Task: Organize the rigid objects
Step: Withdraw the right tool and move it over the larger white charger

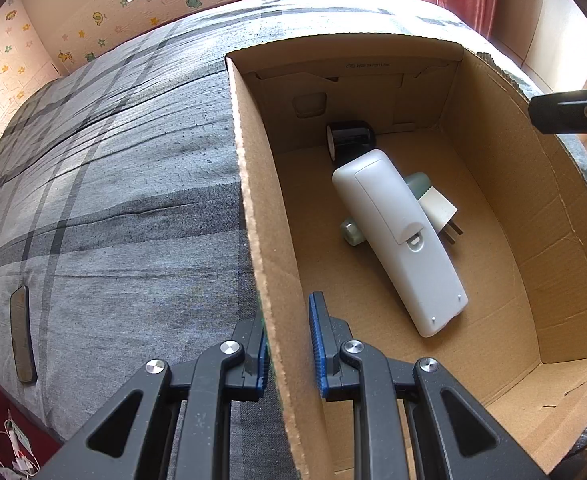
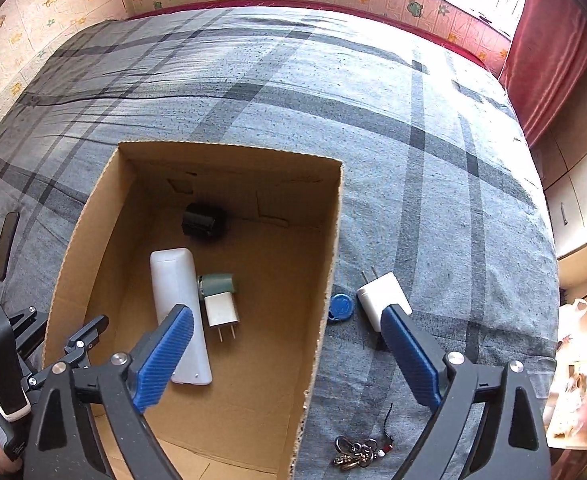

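Observation:
An open cardboard box (image 1: 253, 208) (image 2: 329, 248) sits on a grey plaid bed. Inside lie a white remote (image 1: 397, 236) (image 2: 177, 300), a black cylinder (image 1: 349, 138) (image 2: 203, 220), a green bottle (image 1: 417, 182) (image 2: 217, 282) and a white plug (image 1: 437, 208) (image 2: 221, 310). My left gripper (image 1: 289, 344) straddles the box's left wall, its jaws closed on it; it also shows in the right wrist view (image 2: 77, 344). My right gripper (image 2: 289, 344) is open above the box's right wall. A white charger (image 2: 381, 296) lies by its right finger, next to a blue tag (image 2: 340, 307).
A key bunch (image 2: 357, 452) lies on the bed near the box's front right corner. A dark flat phone-like slab (image 1: 23, 336) (image 2: 6, 244) lies on the bed left of the box. Patterned walls and a red curtain (image 2: 549, 60) border the bed.

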The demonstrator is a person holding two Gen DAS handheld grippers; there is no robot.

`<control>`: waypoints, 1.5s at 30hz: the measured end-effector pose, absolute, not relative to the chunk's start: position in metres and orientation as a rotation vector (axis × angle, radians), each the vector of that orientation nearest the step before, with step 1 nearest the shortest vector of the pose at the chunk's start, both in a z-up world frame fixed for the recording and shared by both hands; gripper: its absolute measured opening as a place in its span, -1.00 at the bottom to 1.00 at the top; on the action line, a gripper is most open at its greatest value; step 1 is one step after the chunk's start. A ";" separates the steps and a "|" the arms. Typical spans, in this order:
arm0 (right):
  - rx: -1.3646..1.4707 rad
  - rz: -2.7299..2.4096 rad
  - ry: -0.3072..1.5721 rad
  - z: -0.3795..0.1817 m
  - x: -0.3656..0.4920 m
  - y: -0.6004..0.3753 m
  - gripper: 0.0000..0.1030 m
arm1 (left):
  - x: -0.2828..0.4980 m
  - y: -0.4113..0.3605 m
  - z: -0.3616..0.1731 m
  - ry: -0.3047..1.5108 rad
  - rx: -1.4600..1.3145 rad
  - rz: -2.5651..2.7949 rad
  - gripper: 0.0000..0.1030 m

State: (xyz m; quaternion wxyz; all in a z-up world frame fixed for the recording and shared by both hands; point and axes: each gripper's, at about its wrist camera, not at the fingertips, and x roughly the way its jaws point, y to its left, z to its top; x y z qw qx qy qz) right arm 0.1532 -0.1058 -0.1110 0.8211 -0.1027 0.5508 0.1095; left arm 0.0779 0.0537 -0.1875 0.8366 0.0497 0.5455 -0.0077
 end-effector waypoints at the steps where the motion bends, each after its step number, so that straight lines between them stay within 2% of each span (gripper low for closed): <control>1: -0.214 0.225 1.169 -0.110 0.155 -0.111 0.98 | 0.078 0.054 -0.188 1.154 0.104 -0.017 -0.63; 13: -0.137 0.173 1.149 -0.115 0.176 -0.174 1.00 | 0.078 0.055 -0.187 1.154 0.100 -0.018 -0.63; 25: -0.100 0.101 1.157 -0.151 0.187 -0.229 0.99 | 0.078 0.055 -0.188 1.156 0.100 -0.019 -0.63; 45: -0.139 0.160 1.203 -0.221 0.206 -0.220 1.00 | 0.079 0.055 -0.188 1.158 0.100 -0.018 -0.63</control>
